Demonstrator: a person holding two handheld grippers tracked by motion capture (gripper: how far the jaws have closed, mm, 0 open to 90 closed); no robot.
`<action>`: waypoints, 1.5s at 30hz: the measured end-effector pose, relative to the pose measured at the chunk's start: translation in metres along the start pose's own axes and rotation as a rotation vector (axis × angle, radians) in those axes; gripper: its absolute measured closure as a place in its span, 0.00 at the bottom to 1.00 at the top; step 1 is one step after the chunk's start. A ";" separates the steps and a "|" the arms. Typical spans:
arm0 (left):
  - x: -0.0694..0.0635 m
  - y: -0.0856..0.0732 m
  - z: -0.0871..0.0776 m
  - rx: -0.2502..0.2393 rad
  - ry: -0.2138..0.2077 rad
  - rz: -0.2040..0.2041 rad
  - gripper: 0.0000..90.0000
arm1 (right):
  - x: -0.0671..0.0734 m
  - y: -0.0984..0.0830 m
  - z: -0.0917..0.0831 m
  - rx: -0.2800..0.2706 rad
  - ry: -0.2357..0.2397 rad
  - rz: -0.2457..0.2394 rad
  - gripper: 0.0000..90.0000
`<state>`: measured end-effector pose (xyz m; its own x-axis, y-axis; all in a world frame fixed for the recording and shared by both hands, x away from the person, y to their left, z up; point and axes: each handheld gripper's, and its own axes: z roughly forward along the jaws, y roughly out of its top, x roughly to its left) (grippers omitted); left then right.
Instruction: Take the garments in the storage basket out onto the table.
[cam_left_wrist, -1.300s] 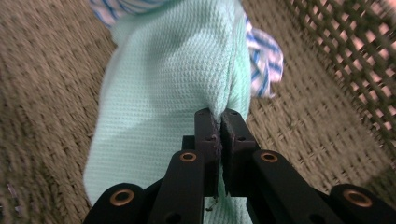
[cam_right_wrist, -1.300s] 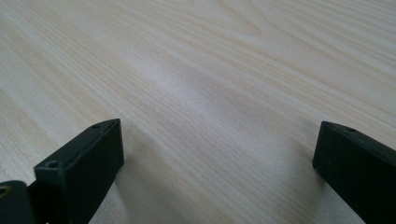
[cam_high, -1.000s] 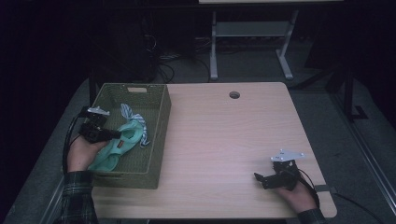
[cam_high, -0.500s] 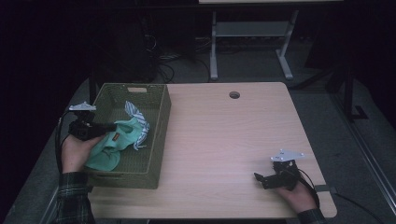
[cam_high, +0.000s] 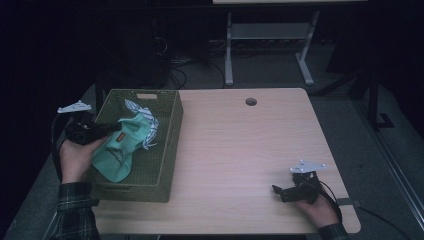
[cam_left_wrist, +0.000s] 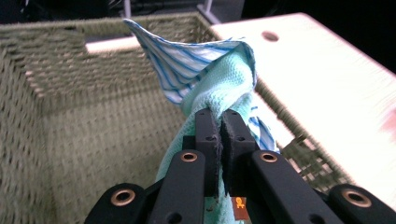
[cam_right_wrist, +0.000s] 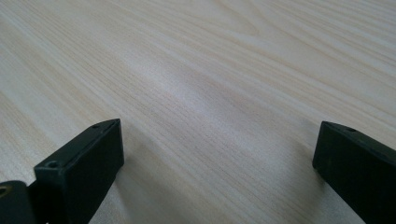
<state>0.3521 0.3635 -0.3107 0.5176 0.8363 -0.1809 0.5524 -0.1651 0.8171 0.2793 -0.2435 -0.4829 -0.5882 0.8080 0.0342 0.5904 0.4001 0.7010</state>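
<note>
Dark floor and a metal frame lie behind the pale wooden surface (cam_high: 240, 145), where a green woven basket (cam_high: 165, 155) stands at the left edge. The left gripper (cam_left_wrist: 219, 122) has its jaws pressed together on a fold of the mint green cloth (cam_left_wrist: 219, 84), which bunches just ahead of the jaws and hangs below them into the basket; a blue striped cloth (cam_left_wrist: 187, 65) rises with it. I judge the cloth light, soft and limp, so a pinch on a thick fold suits it best. The left hand (cam_high: 75, 157) holds its gripper about level, pointing over the basket. The right gripper (cam_high: 286, 191) rests low on the surface, jaws spread, nothing between them.
</note>
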 end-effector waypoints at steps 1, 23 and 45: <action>-0.001 0.002 -0.001 -0.005 -0.004 0.000 0.96 | 0.000 0.000 0.000 0.000 0.000 0.000 0.02; -0.040 0.049 -0.029 -0.122 -0.067 0.082 0.96 | 0.000 0.000 0.000 -0.001 -0.002 0.002 0.02; -0.082 0.079 -0.023 -0.177 -0.150 0.153 0.96 | 0.000 0.000 0.000 -0.001 -0.002 0.002 0.02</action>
<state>0.3380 0.2939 -0.2186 0.6845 0.7196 -0.1168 0.3448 -0.1784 0.9216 0.2794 -0.2436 -0.4830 -0.5862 0.8095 0.0343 0.5908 0.3981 0.7017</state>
